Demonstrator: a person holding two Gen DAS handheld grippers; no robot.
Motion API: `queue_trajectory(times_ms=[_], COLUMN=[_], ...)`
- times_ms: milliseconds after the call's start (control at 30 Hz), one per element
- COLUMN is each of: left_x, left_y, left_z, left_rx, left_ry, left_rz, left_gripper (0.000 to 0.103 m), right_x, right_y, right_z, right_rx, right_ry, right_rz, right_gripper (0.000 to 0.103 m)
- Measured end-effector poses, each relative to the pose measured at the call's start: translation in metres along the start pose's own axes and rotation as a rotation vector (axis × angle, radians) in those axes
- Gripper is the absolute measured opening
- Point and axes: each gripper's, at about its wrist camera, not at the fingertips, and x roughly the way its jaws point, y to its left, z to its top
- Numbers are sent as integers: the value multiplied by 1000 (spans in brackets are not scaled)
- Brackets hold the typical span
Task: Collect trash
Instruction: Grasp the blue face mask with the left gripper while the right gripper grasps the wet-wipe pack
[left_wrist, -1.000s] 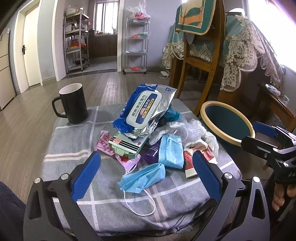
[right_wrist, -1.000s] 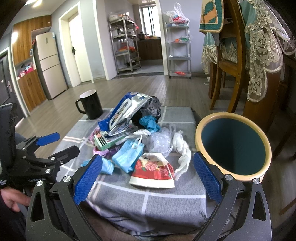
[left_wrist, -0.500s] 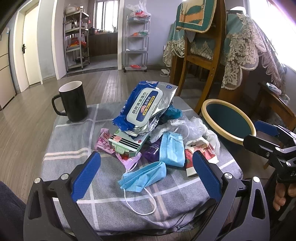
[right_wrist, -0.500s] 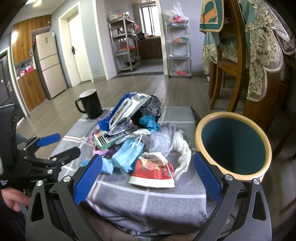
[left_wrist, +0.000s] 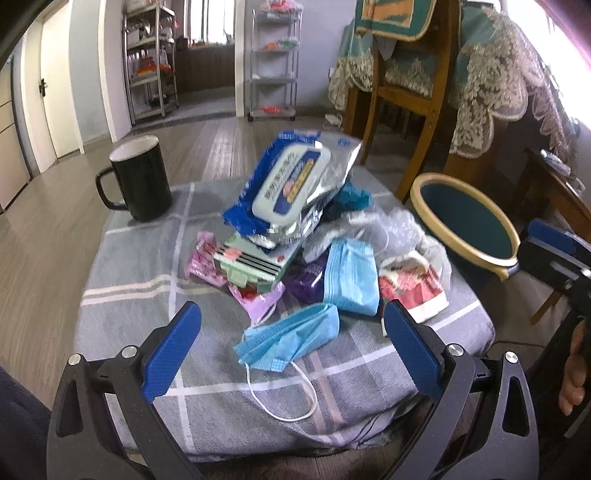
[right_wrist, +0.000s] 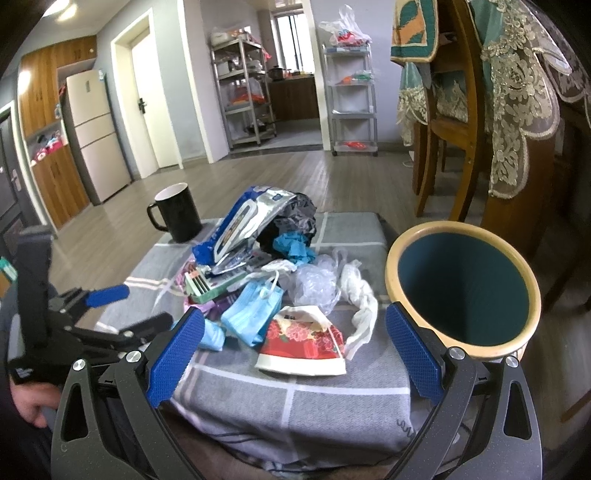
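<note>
Jaws of the left gripper (left_wrist: 291, 345) stand wide apart, empty, straddling the crumpled blue mask (left_wrist: 290, 338) at the near edge of the trash pile (left_wrist: 295, 236). The right gripper (right_wrist: 293, 345) is likewise spread, empty, over the red packet (right_wrist: 303, 345). Best to lower squarely onto the mask's body, not its loop, then carry it to the bin (right_wrist: 461, 347) right of the pile.

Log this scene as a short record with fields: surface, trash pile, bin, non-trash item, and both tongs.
surface: low table under a grey checked cloth
trash pile: wet-wipes pack on top; blue face masks, red floral packet, clear plastic bag, white glove around it
bin: teal bin with cream rim, beside the table on its right, open; no trash visible inside
non-trash item: black mug, upright at the far left corner
left tongs: open, empty, facing the nearest mask
right tongs: open, empty, facing the floral packet
</note>
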Motion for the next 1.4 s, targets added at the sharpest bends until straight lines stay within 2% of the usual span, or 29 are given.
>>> queue_trajectory(times_ms=[67,133,200,433,533,600,700,900,1033,1133,1267,1400], left_x=[10,22,31,60,69,70,64,49,39,29,27,31], left_y=[-1,-3,-3,-8,-11,-11,-11,4,22,28,31,29], left_z=[-1,-1,-3,-9,-11,-12,-10,1,9,13,14,12], left_rx=[7,14,23,94,124,126,132,60,-44,-92,-117,-118], left_ry=[42,85,117,213,244,255,242,162,103,54,47,73], left_rz=[-4,-9,-13,-29,-35,-49,-58,-70,-87,-105,-129,-143], left_gripper=[95,89,79,63,48,28,12,9,9,9,9,9], right_x=[-2,1,3,19,29,37,47,76,95,112,132,152], right_y=[1,1,2,5,3,1,-1,-8,-11,-13,-16,-13], right_z=[-1,2,5,19,25,29,34,49,59,67,73,80], right_rx=[3,6,13,28,56,82,117,223,277,323,392,441], right_ry=[3,11,20,42,58,71,83,105,120,136,153,169], right_rz=[1,9,17,46,66,82,104,162,199,236,278,315], right_gripper=[98,98,98,98,98,98,97,93,78,73,69,63])
